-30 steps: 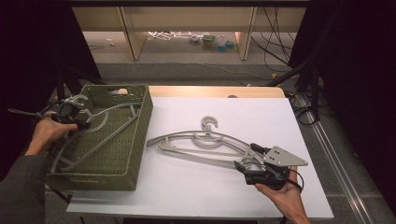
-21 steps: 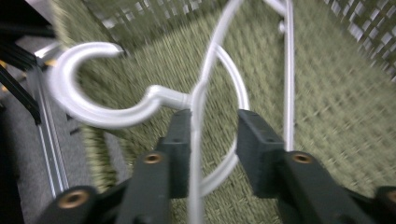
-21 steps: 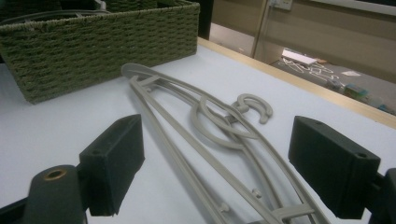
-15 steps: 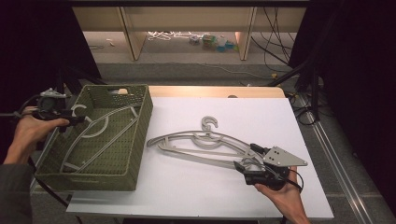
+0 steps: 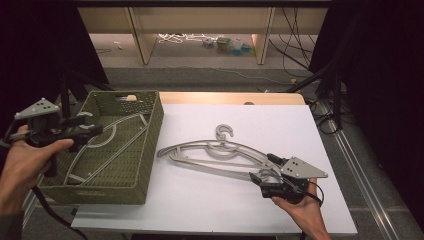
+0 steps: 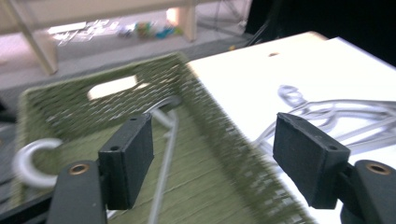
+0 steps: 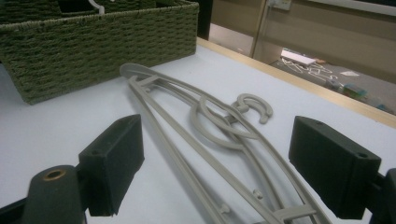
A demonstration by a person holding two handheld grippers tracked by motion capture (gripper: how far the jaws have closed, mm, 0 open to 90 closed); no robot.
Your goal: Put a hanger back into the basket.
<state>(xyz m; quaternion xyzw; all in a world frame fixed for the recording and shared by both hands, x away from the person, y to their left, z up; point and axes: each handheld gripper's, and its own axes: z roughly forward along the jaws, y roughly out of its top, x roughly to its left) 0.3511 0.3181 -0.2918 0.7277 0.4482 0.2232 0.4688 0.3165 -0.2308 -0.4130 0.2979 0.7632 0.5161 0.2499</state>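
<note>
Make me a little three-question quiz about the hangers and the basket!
1. True or false: a hanger lies inside the green basket.
2. What lies between the right gripper's jaws? A) a spoon B) grey hangers on the table C) a cup
3. Fill in: the left gripper's jaws, which have just been opening, hold ____.

Key: 1 true; 2 B; 3 nothing
</note>
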